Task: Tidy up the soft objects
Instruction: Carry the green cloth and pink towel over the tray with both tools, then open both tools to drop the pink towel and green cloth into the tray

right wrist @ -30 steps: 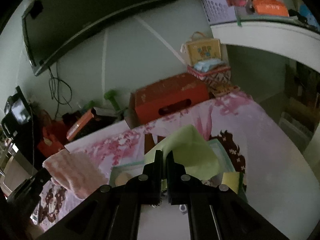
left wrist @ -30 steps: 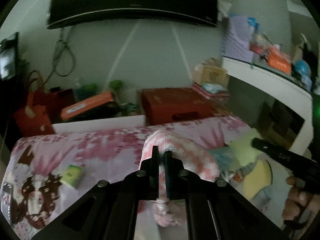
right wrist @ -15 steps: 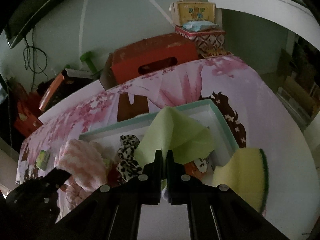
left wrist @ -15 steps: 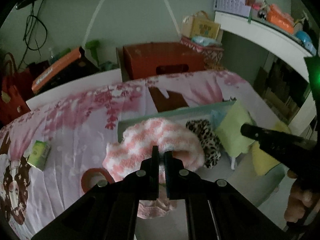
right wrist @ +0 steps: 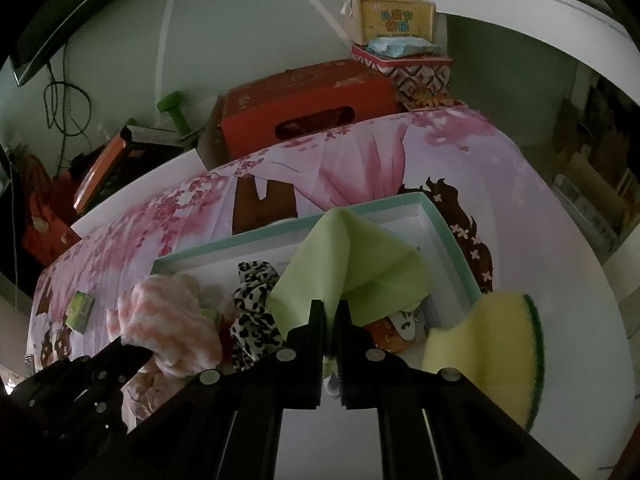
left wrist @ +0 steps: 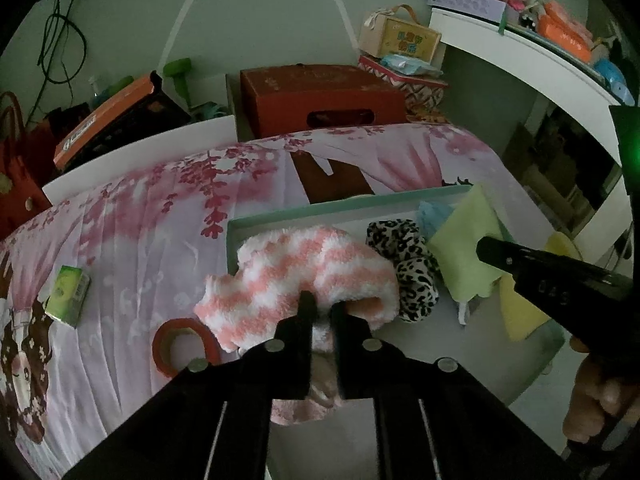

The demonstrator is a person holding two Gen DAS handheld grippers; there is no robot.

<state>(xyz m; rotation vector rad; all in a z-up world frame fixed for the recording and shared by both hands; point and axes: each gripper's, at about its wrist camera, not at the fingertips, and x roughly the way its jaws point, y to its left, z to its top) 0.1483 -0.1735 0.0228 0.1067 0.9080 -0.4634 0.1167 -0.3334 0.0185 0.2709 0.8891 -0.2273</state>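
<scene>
The pink-and-white fuzzy sock point(left wrist: 304, 276) is the piece I have in my left claw point(left wrist: 322, 312), and it lies draped over the left wall of the teal-rimmed tray point(left wrist: 360, 204), part inside and part hanging out over the flowered bedsheet point(left wrist: 140, 232). I judge it light, plush and floppy, so it will sag and fold wherever I let it; the thick rolled cuff is the best place to pinch, since the loose pile could slip. The left claw's jaws have just been opening and now stand a little apart with the sock's fabric between them, so the hold looks to be loosening. Further right in the tray sits a leopard-print scrunchie point(left wrist: 412, 268), just beside the sock. My right claw point(right wrist: 330, 314) is pinched nearly closed on the light green cloth point(right wrist: 352, 264), thin and limp, which tents up over the tray's right half. A yellow sponge point(right wrist: 488, 352) rests against the tray's near right corner. Left of the tray, on the sheet, lie a red tape roll point(left wrist: 180, 344) and a small green box point(left wrist: 70, 296).
</scene>
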